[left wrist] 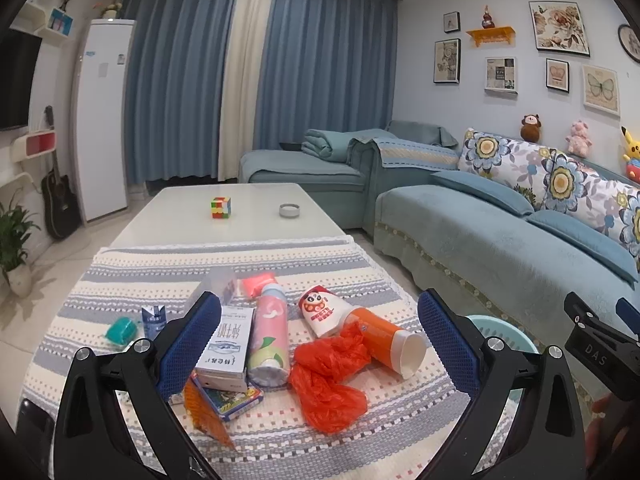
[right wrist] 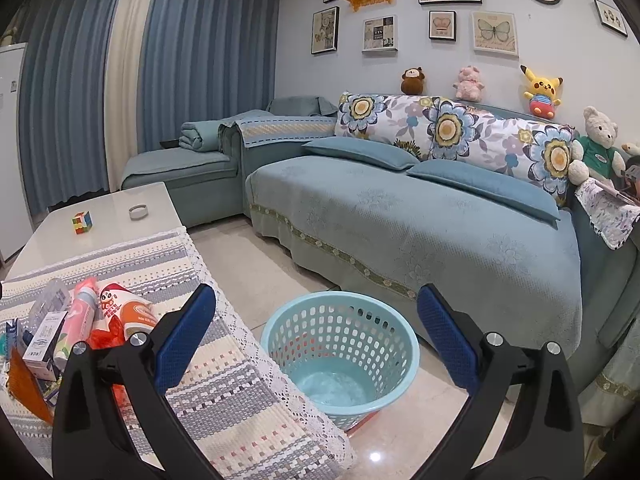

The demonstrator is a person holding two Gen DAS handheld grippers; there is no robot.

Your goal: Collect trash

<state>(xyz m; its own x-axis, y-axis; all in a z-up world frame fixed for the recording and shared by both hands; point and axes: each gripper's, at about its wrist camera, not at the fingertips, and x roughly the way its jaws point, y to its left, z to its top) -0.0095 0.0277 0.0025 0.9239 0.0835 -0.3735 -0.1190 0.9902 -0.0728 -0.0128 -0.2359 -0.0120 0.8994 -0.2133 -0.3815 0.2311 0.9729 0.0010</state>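
Observation:
A pile of trash lies on the striped cloth (left wrist: 280, 256) of the table: an orange plastic bag (left wrist: 328, 376), an orange-and-white paper cup (left wrist: 360, 328) on its side, a pink bottle (left wrist: 270, 336), a white carton (left wrist: 226, 348), a small blue carton (left wrist: 154, 318) and a teal wrapper (left wrist: 122, 330). My left gripper (left wrist: 320, 344) is open above the pile, holding nothing. My right gripper (right wrist: 316, 340) is open and empty above the light-blue basket (right wrist: 340, 356), which stands on the floor beside the table. The pile also shows at the left of the right wrist view (right wrist: 80, 328).
A Rubik's cube (left wrist: 221, 207) and a small round dish (left wrist: 289, 210) sit on the bare far half of the table. A teal sofa (right wrist: 400, 216) with floral cushions runs along the right. The basket's rim (left wrist: 516, 340) shows past the table's right edge.

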